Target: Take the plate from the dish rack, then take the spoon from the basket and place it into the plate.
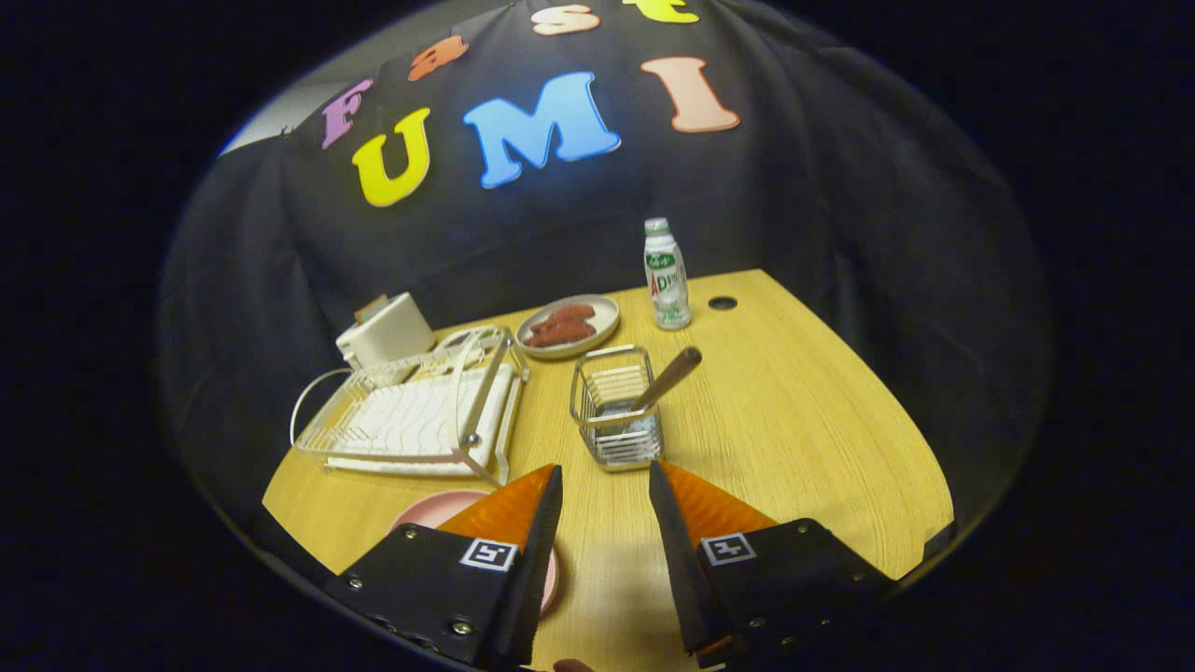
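A pink plate (431, 511) lies flat on the wooden table (794, 439), partly hidden under my left finger. The white wire dish rack (411, 420) stands beyond it, with no plate in it. Just ahead of my fingers is a small wire basket (616, 411) with a spoon in it; the spoon's brown handle (667, 378) leans out to the right. My gripper (605, 481) hovers open above the table, nothing between its fingers, the basket a short way beyond the tips.
Behind the rack sits a white toaster (385, 331). A beige dish with red sausages (568, 327) and a small drink bottle (667, 275) stand toward the back. A cable hole (722, 302) is near the bottle. The table's right half is bare wood.
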Motion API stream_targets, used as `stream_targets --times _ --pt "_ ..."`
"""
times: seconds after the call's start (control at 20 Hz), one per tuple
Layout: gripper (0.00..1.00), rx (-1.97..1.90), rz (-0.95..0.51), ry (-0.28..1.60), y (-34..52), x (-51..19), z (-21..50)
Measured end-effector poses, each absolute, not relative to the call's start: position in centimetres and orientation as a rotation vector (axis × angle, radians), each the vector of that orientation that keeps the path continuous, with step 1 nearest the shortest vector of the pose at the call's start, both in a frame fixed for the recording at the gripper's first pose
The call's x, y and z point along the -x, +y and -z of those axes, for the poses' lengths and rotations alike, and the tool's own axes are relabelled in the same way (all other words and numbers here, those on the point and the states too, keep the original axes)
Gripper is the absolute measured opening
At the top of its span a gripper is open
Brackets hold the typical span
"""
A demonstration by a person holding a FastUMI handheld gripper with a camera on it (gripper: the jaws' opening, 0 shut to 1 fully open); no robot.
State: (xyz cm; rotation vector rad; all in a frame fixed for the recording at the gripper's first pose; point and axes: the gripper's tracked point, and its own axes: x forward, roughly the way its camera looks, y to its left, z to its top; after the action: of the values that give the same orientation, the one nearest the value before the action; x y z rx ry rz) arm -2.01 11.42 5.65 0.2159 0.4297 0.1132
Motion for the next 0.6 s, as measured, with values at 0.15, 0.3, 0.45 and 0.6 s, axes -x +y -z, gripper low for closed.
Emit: stream_targets --times 0.15,0.3,0.45,0.6 --pt "0.57 -0.230 -0.075 0.312 8.7 0.9 -8.2" --pt "0.57 -0.176 -0.071 0.215 6.5 -0.3 -10.0" --pt "0.57 -0.108 -0.077 0.124 5.0 -1.8 -11.4" --pt "0.57 -0.089 -0.098 0.108 4.9 -3.2 -11.0"
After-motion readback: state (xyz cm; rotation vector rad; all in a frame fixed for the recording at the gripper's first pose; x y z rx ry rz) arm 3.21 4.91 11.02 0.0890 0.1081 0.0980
